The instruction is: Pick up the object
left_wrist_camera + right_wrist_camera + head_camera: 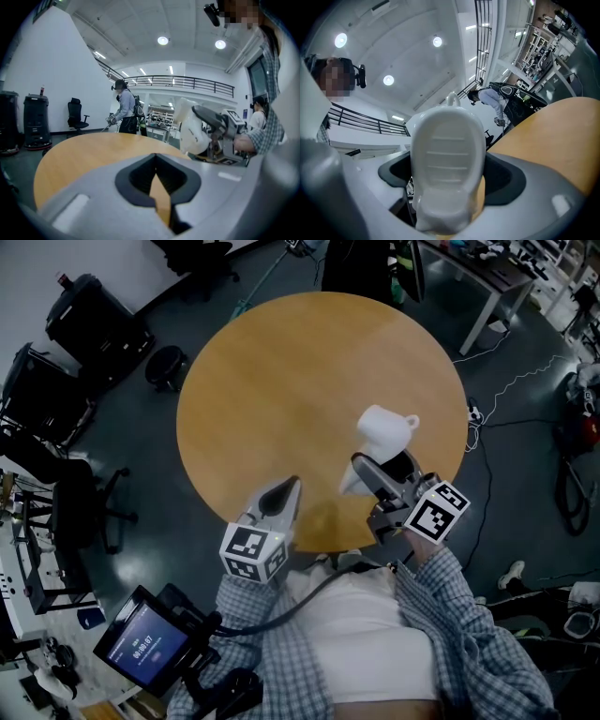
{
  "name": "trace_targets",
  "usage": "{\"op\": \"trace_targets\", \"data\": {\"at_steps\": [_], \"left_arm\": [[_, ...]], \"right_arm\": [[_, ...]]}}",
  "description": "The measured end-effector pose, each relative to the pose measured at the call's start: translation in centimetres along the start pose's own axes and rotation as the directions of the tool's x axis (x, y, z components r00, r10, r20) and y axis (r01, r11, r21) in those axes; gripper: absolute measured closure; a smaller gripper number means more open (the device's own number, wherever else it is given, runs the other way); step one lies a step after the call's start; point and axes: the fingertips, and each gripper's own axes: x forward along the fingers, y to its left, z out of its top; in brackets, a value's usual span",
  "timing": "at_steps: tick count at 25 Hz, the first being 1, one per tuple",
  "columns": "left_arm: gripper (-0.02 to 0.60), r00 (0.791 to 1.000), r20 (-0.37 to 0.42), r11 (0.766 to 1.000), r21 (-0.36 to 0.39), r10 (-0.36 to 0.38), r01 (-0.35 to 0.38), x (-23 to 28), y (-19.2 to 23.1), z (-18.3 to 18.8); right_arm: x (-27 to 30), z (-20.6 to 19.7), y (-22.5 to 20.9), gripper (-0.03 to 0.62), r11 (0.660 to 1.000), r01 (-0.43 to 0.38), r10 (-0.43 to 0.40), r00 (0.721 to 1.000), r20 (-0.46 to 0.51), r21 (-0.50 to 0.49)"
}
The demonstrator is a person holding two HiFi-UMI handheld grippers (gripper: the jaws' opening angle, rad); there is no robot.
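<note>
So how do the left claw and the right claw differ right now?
The right claw is shut on a white moulded plastic object; the left claw is shut on nothing. The right claw tilts up toward the ceiling, while the left claw looks level across the round wooden table. Both hang over the table's near edge.
</note>
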Motion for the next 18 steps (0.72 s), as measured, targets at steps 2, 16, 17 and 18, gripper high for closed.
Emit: {"op": "trace_targets", "data": {"at_steps": [2,16,17,18], "left_arm": [[0.581,1.0,0.0,1.0,0.0,0.0,0.0,0.0,-0.02,0.0],[0.581,1.0,-0.002,1.0,-0.003,-0.001,0.001,-0.07,0.07,-0.19],[0.581,1.0,-0.002,1.0,-0.003,-0.001,0.001,-0.07,0.06,-0.19],[0.581,1.0,-0.002,1.0,-0.002,-0.001,0.001,-0.08,0.04,-0.19]], "right_arm": [[-0.09,0.15,-0.01,0.141,1.0,0.0,0.0,1.0,0.008,0.003],[-0.09,0.03,0.03,0.141,1.0,-0.011,0.01,1.0,0.021,0.029],[-0.09,0.0,0.02,0.141,1.0,-0.01,0.01,1.0,0.019,0.027],[-0.1,-0.03,0.01,0.141,1.0,-0.01,0.009,1.0,0.018,0.026]]}}
